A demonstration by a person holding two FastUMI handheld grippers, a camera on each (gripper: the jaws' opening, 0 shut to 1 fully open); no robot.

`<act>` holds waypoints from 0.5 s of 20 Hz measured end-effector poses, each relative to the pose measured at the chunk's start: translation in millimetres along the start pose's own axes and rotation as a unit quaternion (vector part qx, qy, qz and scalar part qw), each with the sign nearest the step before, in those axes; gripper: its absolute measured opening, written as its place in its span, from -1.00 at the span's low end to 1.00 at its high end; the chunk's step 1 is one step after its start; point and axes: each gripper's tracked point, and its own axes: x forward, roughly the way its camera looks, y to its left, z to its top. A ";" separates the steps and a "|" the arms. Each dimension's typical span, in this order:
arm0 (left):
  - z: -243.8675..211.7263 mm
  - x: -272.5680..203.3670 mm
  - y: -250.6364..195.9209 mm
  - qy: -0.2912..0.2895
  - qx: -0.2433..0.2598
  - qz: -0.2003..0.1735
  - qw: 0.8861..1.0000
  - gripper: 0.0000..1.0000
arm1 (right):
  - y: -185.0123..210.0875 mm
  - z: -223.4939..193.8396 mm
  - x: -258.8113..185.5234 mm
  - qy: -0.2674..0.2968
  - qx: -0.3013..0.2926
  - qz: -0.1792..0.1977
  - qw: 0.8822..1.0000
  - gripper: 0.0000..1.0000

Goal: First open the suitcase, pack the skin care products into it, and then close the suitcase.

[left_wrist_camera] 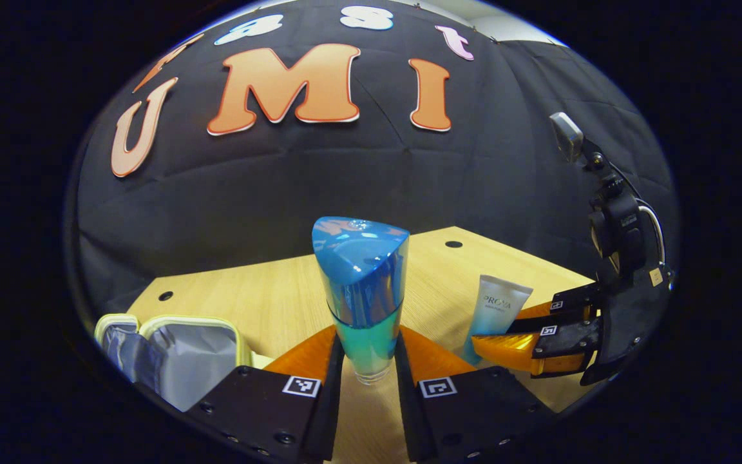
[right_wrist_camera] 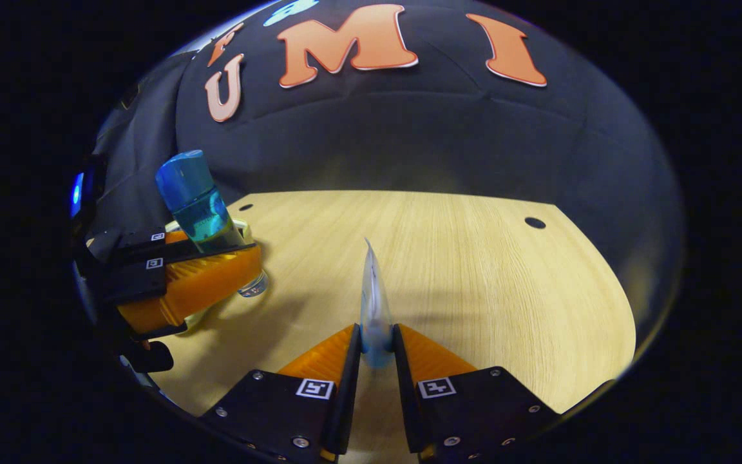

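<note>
Left gripper (left_wrist_camera: 369, 380): fingers clamped on the lower part of a blue bottle (left_wrist_camera: 361, 290), one on each side. The bottle stands roughly upright between them, broad glossy blue cap on top, teal body, clear thick base. In the right gripper view it sits tilted in the left gripper's grasp just above the wooden table (right_wrist_camera: 474, 270); I can't tell whether the base touches.

Right gripper (right_wrist_camera: 376, 361): fingers pinched on a tube (right_wrist_camera: 374, 303) near its light-blue cap end, flat crimped end pointing up and away, seen edge-on here. The left gripper view shows it face-on: a white tube fading to pale blue.

Beyond the left gripper, low and to the left: the suitcase (left_wrist_camera: 171, 351), a small soft case with yellow-green trim and grey lining, lying open on the table. I see no products inside the visible part.

Progress, my read: opening done. Both products grasped, neither packed. Left: drop both in the case, then close it.
</note>
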 end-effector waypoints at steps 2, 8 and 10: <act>13.8 -8.8 14.2 -0.004 -0.006 0.013 1.000 -0.18 | 11.2 21.9 -10.5 -0.013 -0.004 0.010 1.000 -0.33; 47.3 -43.6 65.4 -0.008 -0.010 0.056 0.998 -0.18 | 39.5 78.3 -36.0 -0.049 -0.023 0.029 0.998 -0.33; 55.1 -55.3 83.4 -0.012 -0.012 0.072 0.997 -0.18 | 47.8 95.7 -42.8 -0.062 -0.026 0.033 0.997 -0.33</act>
